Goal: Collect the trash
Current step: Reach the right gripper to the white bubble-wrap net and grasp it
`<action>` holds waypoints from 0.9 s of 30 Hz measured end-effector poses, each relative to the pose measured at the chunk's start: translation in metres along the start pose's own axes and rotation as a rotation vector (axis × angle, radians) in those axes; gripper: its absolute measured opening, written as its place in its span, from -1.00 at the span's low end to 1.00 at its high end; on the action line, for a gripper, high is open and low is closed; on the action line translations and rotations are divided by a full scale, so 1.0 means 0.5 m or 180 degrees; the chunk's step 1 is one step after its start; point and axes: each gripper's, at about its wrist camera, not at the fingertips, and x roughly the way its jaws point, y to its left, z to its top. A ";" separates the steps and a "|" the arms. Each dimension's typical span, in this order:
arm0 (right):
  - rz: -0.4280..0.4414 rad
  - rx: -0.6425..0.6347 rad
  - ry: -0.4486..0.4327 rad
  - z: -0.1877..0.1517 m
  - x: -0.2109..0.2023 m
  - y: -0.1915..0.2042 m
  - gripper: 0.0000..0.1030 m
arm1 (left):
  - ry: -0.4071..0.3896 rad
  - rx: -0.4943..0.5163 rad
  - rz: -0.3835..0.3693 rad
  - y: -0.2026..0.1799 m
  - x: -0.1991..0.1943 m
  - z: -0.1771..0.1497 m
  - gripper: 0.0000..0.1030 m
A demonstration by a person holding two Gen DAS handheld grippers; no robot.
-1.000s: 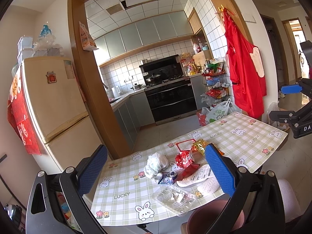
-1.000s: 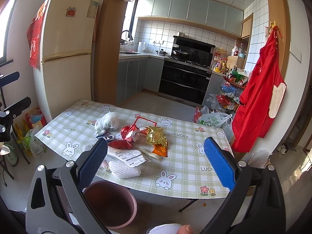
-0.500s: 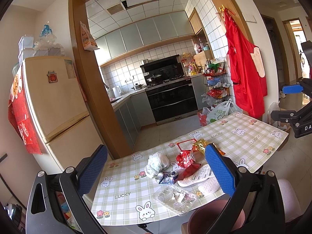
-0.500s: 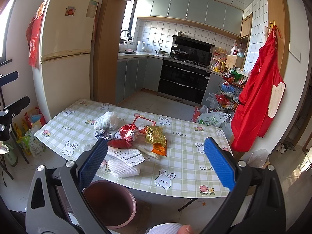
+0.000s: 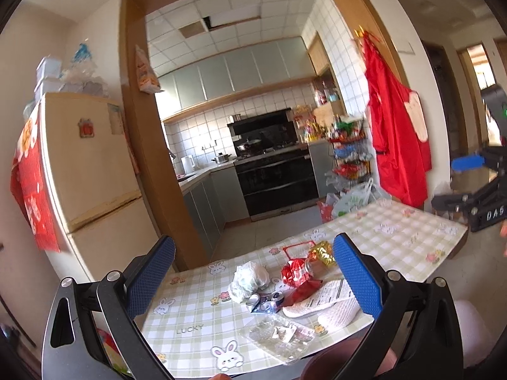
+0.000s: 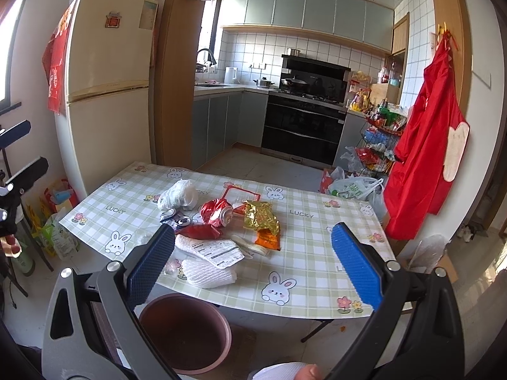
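We log: both hand-held grippers, left (image 5: 253, 280) and right (image 6: 253, 267), spread wide, empty; trash (image 6: 221, 218) mid-table (image 6: 317, 253); bucket (image 6: 187, 332) below table's near edge.

Table cover (image 6: 320, 247): glossy plastic, smooth. Crushed can (image 6: 218, 211): shiny red metal. Gold wrapper (image 6: 260, 216): crinkled foil. White foam net sleeve (image 6: 207, 273): rough mesh. Receipt (image 6: 218, 249): matt paper. Clear tray (image 5: 279, 335): glossy crumpled plastic. Bin (image 6: 187, 332): matt brownish plastic. Finger pads (image 6: 355, 266): blue textured rubber.
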 end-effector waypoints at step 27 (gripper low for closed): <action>0.0437 0.1109 0.1128 -0.281 0.416 0.058 0.89 | 0.1277 -0.0739 0.0105 0.029 0.245 -0.374 0.91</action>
